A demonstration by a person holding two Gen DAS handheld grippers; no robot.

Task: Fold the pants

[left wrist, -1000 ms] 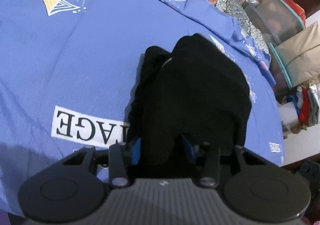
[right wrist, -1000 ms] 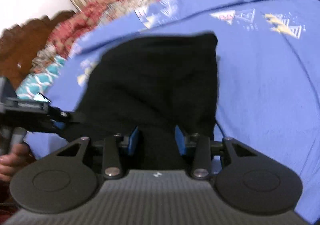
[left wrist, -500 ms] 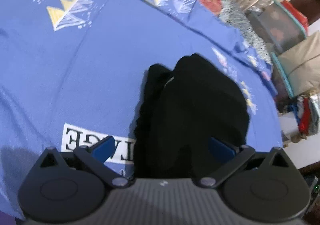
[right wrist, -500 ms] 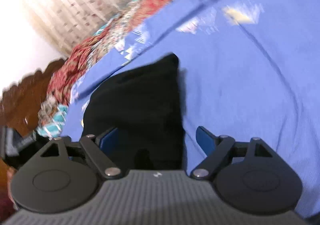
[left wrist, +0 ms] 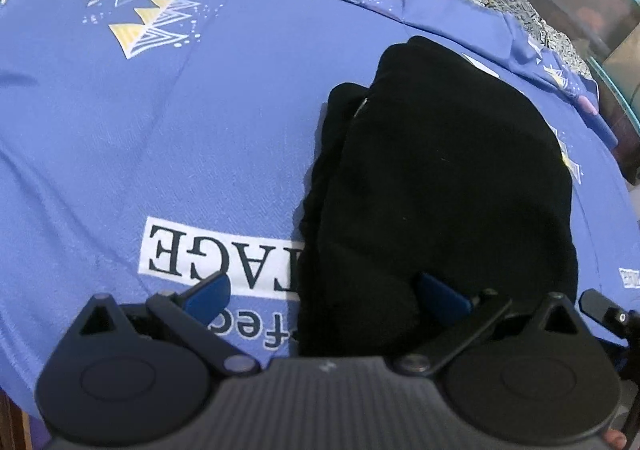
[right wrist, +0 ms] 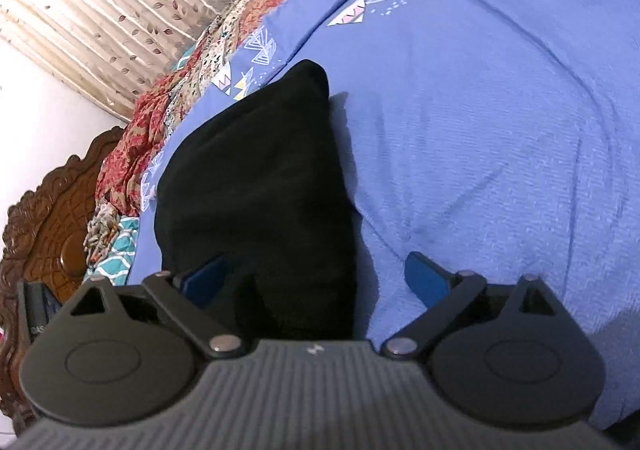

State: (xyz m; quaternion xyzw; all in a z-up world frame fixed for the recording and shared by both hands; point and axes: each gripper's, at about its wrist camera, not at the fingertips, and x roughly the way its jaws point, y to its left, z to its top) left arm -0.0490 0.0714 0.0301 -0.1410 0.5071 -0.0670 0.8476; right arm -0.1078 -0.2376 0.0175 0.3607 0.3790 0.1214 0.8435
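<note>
The black pants lie folded in a compact stack on the blue bedsheet. My left gripper is open, its blue pads spread over the near edge of the stack, holding nothing. In the right wrist view the pants lie left of centre. My right gripper is open and empty, its left pad over the pants' near edge and its right pad over bare sheet.
The sheet has a white "AGE" label and triangle prints. A red patterned cloth and a carved wooden headboard lie beyond the bed. Storage boxes stand past the far edge.
Both grippers were shut on the pants' near edge a second ago; both have opened and let go. The pants now rest on the sheet. The right view has swung to the right.
</note>
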